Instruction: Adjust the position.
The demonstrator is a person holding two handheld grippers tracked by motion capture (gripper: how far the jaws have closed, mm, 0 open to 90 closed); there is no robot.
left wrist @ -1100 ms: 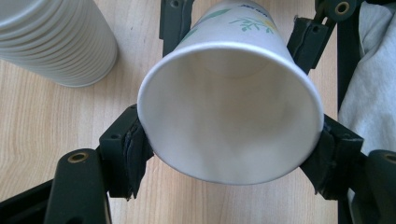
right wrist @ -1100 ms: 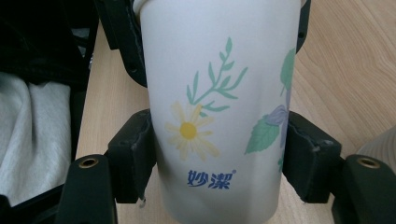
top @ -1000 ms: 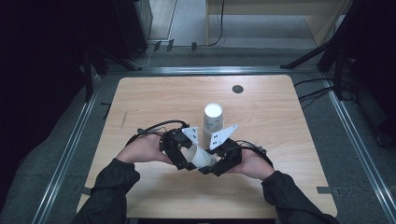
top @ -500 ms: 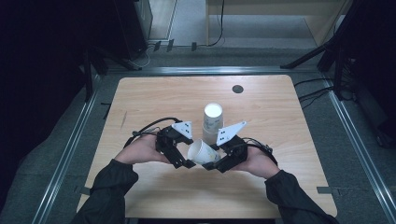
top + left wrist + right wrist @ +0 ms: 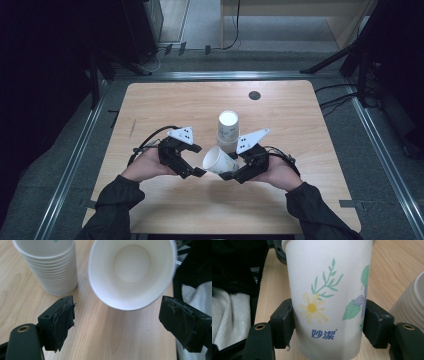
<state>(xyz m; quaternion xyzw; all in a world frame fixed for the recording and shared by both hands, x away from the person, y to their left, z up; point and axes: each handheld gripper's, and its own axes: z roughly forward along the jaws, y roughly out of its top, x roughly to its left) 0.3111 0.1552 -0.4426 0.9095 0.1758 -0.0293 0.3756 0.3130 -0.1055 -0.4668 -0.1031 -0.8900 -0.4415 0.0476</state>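
My two forearms in dark sleeves come in from the near edge of the pale wooden table (image 5: 165,100), hands low over the board and angled toward each other. My right gripper (image 5: 231,175) is turned inward, and its black jaws clamp the sides of a white paper cup printed with flowers and green leaves (image 5: 218,160); in the right gripper view both pads press on the cup's wall (image 5: 329,302) near its base. The cup lies tipped on its side above the table, its open mouth facing my left gripper (image 5: 199,172). The left gripper's jaws have just been opening and stand wide, with nothing between them: in the left gripper view the pads (image 5: 62,320) sit well apart below the cup's rim (image 5: 132,275), not touching it. Just behind the held cup, a stack of nested white paper cups (image 5: 228,131) stands upright on the table.
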